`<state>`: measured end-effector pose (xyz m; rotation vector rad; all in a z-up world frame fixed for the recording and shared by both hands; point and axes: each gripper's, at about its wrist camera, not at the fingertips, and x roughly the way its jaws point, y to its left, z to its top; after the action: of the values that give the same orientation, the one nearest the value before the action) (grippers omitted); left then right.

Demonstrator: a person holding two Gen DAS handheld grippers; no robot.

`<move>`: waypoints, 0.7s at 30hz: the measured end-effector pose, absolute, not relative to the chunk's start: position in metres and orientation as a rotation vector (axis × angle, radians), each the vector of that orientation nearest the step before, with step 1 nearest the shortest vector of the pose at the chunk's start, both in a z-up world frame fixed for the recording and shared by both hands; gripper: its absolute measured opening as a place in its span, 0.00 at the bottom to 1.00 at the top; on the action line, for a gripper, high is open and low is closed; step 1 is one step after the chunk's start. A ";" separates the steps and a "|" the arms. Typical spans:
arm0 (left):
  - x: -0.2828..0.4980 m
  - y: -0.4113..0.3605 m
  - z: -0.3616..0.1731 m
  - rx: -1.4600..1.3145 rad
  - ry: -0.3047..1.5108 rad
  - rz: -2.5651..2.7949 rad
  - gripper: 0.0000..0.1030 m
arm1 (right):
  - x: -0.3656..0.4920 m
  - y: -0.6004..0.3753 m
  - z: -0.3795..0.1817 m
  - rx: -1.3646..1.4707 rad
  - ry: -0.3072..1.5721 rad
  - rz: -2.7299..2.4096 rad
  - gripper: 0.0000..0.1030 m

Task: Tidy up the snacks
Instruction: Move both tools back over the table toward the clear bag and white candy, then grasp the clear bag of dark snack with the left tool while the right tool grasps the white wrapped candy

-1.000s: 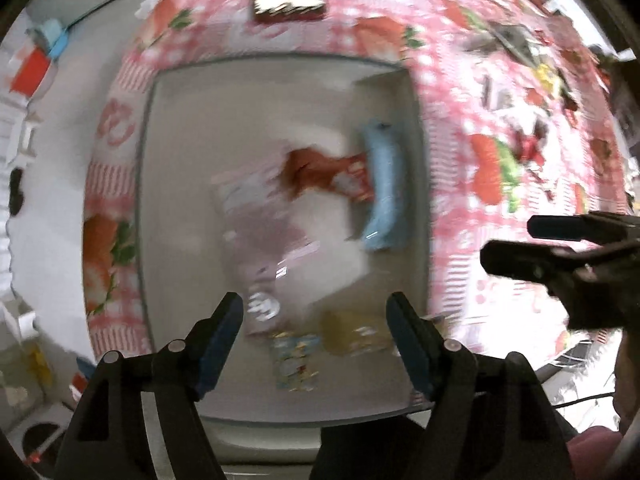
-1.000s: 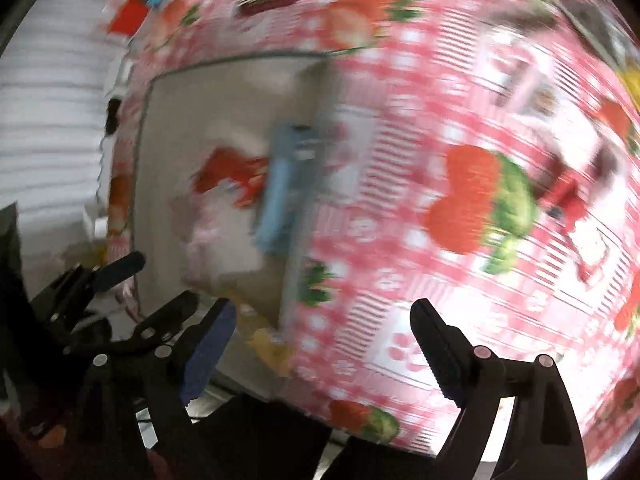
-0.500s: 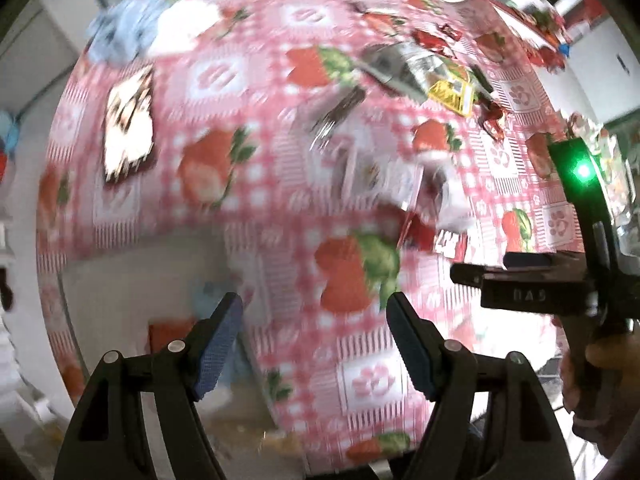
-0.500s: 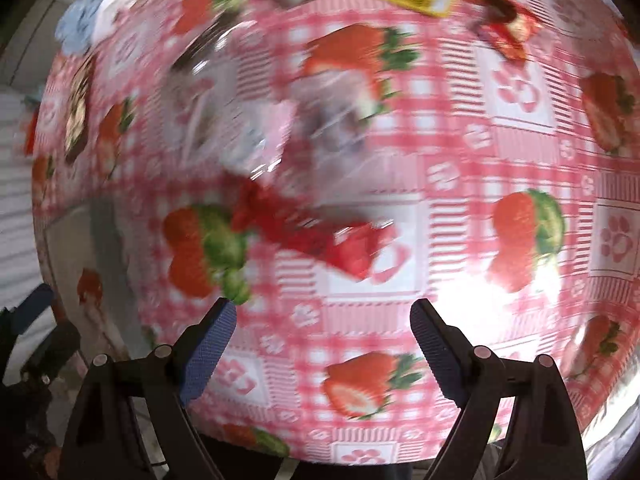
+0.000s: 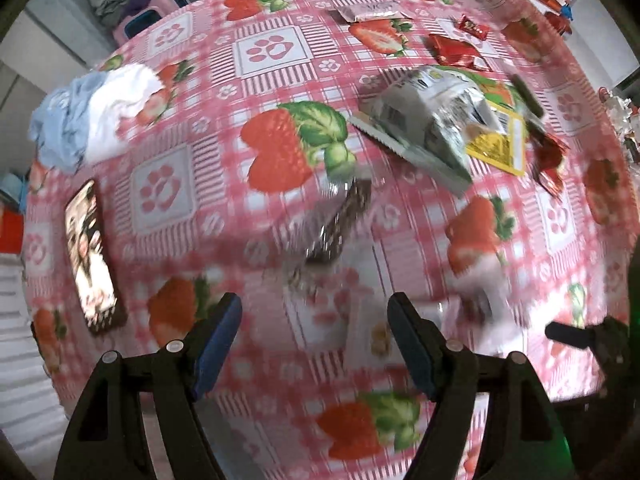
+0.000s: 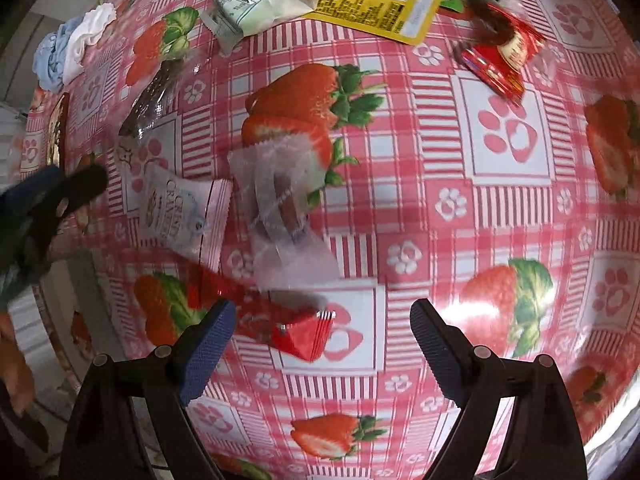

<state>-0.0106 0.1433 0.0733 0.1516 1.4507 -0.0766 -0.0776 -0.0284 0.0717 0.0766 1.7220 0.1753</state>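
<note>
Snack packets lie scattered on a strawberry tablecloth. In the right wrist view my right gripper is open and empty above a red packet. A clear wrapper and a white cracker packet lie just beyond it. My left gripper is open and empty over the cloth, with a dark bar in clear wrap ahead of it. A silver-green bag and a yellow packet lie further off. The left gripper also shows at the left edge of the right wrist view.
A phone lies at the left of the table. A blue and white cloth is bunched at the far left. Red wrappers lie at the far side. The table edge runs along the left.
Both grippers have swung away from the grey tray toward the scattered snacks on the cloth. The tray has left the left wrist view. Both stay open and empty.
</note>
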 end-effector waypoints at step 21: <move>0.036 0.126 0.025 0.172 1.519 -0.136 0.58 | -0.020 0.014 0.037 -0.095 1.653 0.178 0.82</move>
<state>0.0365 0.1261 0.0252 0.1720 1.5187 -0.1356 -0.0200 0.0143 0.0368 -0.0953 1.6527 0.1775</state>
